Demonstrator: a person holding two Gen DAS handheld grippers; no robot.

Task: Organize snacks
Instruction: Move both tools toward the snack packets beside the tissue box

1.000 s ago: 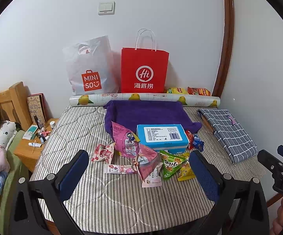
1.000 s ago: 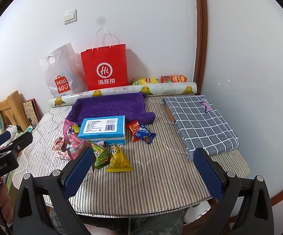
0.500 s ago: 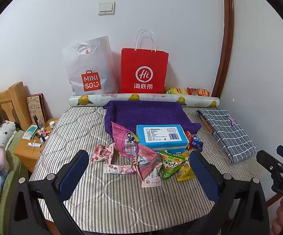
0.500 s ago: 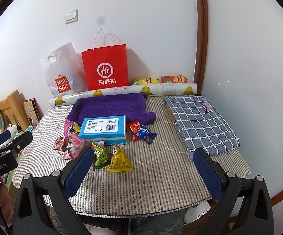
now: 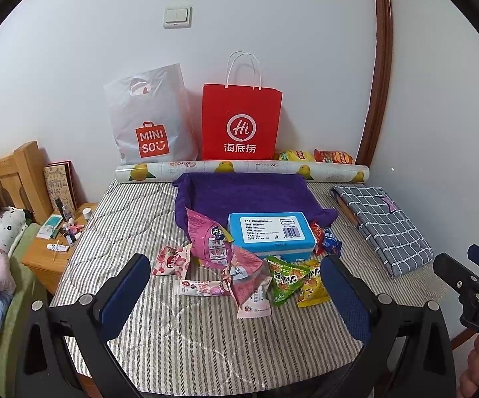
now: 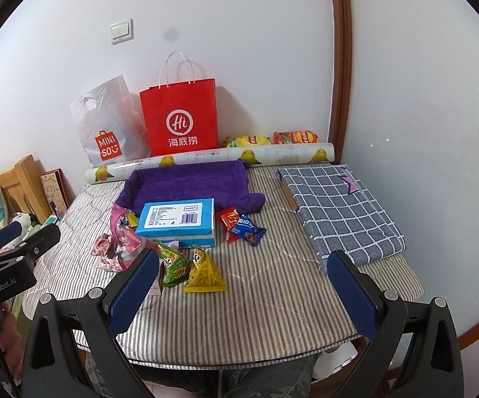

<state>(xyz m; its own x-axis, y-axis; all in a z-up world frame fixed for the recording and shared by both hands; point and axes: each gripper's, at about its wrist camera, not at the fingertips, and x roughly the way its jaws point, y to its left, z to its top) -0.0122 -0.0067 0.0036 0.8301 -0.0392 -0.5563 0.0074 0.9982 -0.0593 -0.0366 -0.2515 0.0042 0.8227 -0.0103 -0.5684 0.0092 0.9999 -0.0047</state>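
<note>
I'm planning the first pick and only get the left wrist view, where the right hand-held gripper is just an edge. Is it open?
Observer: Yes. The right hand-held gripper is open, with nothing between its fingers.
Operator: The blue box half hides a red packet from me. Is that packet free?
Observer: The red packet lies flat on the striped cover, just right of the blue box. Nothing lies on top of it, but a blue packet touches its near side.

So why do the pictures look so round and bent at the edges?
Fisheye lenses: in the left wrist view the wooden door trim bows and the corners go black; the right wrist view bends the same trim likewise. Lighting is soft and even, and the blue box looks sharp.
</note>
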